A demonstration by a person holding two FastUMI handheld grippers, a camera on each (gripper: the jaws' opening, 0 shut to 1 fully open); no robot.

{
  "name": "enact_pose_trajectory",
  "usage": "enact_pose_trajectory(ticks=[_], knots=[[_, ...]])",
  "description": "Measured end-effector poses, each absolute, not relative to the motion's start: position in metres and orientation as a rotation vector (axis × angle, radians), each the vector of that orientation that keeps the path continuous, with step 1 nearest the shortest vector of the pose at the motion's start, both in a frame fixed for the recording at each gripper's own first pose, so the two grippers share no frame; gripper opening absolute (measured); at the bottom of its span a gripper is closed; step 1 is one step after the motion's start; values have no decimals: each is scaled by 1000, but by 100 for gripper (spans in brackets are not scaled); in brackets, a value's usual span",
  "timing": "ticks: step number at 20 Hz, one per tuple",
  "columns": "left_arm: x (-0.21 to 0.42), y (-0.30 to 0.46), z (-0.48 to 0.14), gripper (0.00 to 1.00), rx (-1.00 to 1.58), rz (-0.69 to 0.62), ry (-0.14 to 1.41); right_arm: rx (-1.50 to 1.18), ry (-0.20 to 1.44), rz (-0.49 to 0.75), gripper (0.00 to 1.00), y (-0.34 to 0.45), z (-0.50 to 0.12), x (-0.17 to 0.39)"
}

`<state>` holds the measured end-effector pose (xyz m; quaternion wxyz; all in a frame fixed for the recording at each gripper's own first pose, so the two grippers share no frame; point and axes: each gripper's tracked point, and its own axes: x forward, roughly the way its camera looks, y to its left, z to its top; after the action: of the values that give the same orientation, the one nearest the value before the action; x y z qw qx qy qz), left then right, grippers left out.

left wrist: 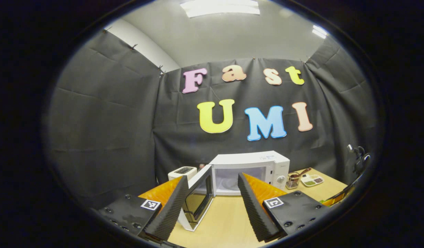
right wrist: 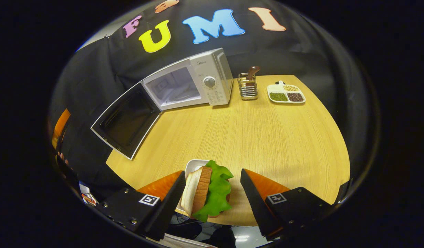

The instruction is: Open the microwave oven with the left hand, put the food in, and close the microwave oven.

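The white microwave [left wrist: 249, 168] stands at the back of the wooden table with its door [left wrist: 199, 198] swung wide open to the left and its cavity [right wrist: 172, 88] bare. My left gripper [left wrist: 212, 177] is open, held a little in front of the oven; the door's edge shows between its fingers without touching them. A sandwich [right wrist: 206, 193] of bread, meat and green lettuce lies on a small white plate [right wrist: 194, 164] near the table's front edge. My right gripper [right wrist: 212, 171] is open around it, the sandwich nearer the left finger.
A metal utensil holder [right wrist: 248, 88] and a divided dish of beans [right wrist: 286, 93] stand to the right of the microwave. A white toaster [left wrist: 182, 171] sits to its left. Bare table [right wrist: 253, 137] lies between the sandwich and the oven.
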<state>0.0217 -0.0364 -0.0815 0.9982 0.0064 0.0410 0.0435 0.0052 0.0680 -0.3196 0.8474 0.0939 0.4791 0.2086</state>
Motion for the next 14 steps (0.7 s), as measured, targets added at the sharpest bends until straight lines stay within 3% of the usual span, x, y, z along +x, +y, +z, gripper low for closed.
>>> enact_pose_trajectory(ticks=[4,7,8,9,10,12,14], knots=[[14,-31,-80,94,16,119,86,270,1088,462,94,75,-328,-7],[7,-27,-77,93,27,143,86,343,1160,477,79,85,-340,-16],[4,-27,-79,93,28,148,90,361,1170,483,86,86,-340,-19],[2,-25,-80,93,33,156,93,391,1167,477,78,87,-337,-18],[0,-24,-81,93,37,163,100,411,1174,475,59,88,-334,-18],[-2,-25,-82,93,37,165,108,442,1188,487,57,89,-335,-20],[0,-23,-78,93,45,164,106,463,1186,479,37,90,-337,-17]])
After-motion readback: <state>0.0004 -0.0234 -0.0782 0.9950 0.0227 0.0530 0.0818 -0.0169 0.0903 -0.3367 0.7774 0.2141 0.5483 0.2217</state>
